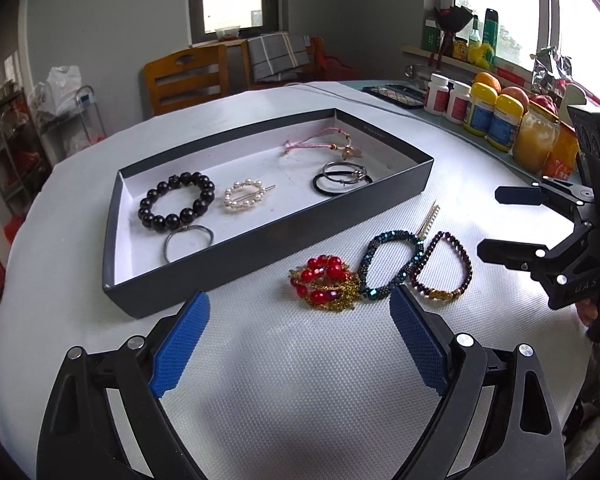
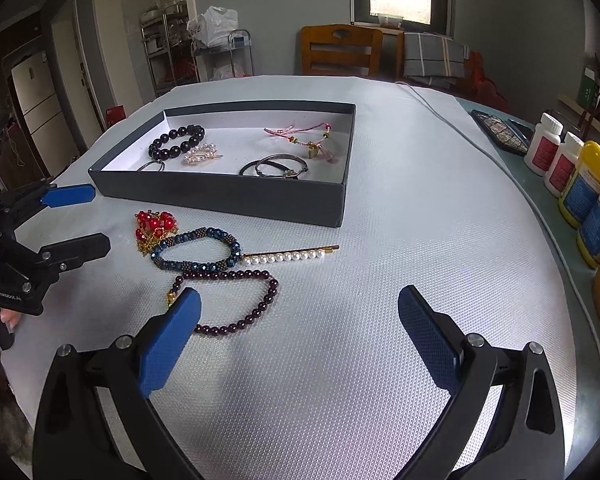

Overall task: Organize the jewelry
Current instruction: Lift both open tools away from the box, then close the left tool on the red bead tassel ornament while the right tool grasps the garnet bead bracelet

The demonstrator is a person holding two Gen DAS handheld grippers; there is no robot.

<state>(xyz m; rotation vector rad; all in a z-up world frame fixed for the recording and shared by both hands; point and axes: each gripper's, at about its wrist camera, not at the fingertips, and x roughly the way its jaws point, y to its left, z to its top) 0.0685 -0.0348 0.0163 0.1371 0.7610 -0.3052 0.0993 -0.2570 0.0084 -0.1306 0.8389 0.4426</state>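
You are holding both grippers spread wide and empty above the white textured table (image 1: 300,380). Your left gripper (image 1: 300,340) is hovering low with its blue pads (image 1: 180,344) apart, pointing toward the loose pieces — the right pad's tip is sitting just in front of the teal beaded bracelet (image 1: 392,264). Your right gripper (image 2: 300,336) is likewise gaping, its left pad (image 2: 168,344) overlapping the near end of the dark purple beaded bracelet (image 2: 236,300) in that view; whether it is touching the beads cannot be told.

Four pieces are lying on the table outside the dark tray (image 1: 268,240), just beside its near wall: the red bead and gold chain ornament (image 1: 326,282), the teal bracelet touching it, the purple bracelet touching the teal one, and the pearl hair pin (image 2: 288,256) lying just beyond them, one end against the teal bracelet.

Inside the tray, resting on its white floor, you are seeing a black bead bracelet (image 1: 178,206), a pearl ring clip (image 1: 244,196) beside it, a grey hair tie (image 1: 188,242) touching the black beads, dark rings and hair ties (image 1: 342,176) overlapping each other, and a pink cord bracelet (image 1: 320,144) toward the far wall.

Bottles and jars (image 1: 492,116) are standing along the table's right edge — well apart from the jewelry.
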